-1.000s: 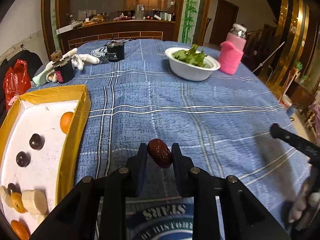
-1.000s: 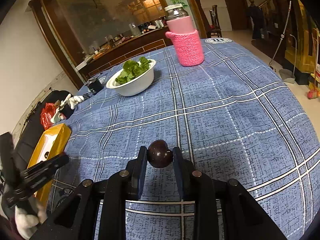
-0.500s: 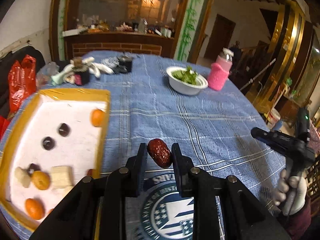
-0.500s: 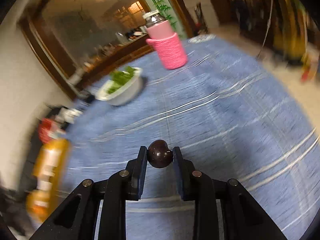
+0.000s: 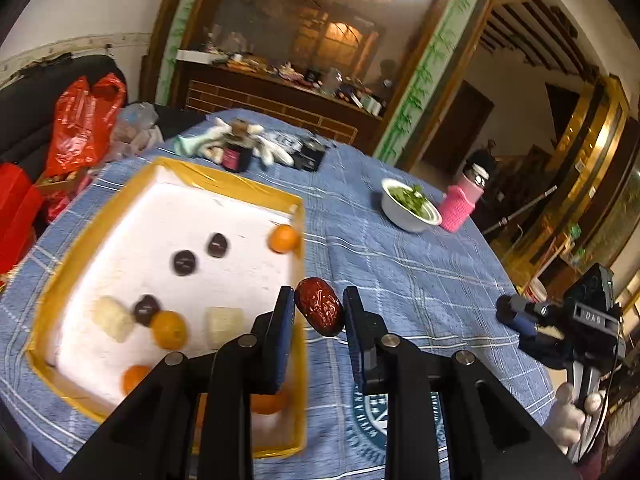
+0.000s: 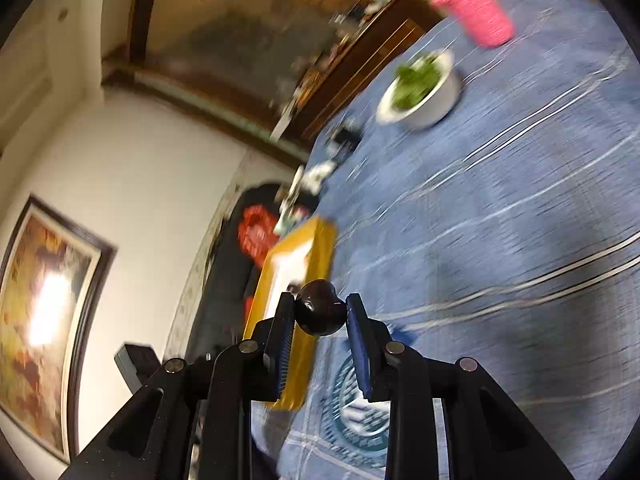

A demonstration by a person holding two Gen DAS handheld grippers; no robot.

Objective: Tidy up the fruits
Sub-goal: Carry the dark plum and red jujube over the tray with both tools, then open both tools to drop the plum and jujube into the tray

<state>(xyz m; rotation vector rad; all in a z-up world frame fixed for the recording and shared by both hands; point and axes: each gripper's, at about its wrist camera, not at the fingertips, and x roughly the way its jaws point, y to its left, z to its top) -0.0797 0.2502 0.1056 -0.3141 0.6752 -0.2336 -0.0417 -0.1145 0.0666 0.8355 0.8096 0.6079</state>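
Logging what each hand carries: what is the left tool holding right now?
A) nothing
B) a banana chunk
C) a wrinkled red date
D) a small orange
C: the left tool is clamped on a wrinkled red date, held just beside the yellow tray.

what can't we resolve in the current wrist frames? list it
- Left wrist view: the near right corner of the yellow tray sits behind the left hand-held gripper holding the red date; an orange fruit there shows only partly.
- Right wrist view: heavy motion blur; the tray's contents are unreadable, and its near end is covered by the right hand-held gripper gripping the dark round fruit.
- Left wrist view: whatever the right hand-held gripper carries can't be seen.
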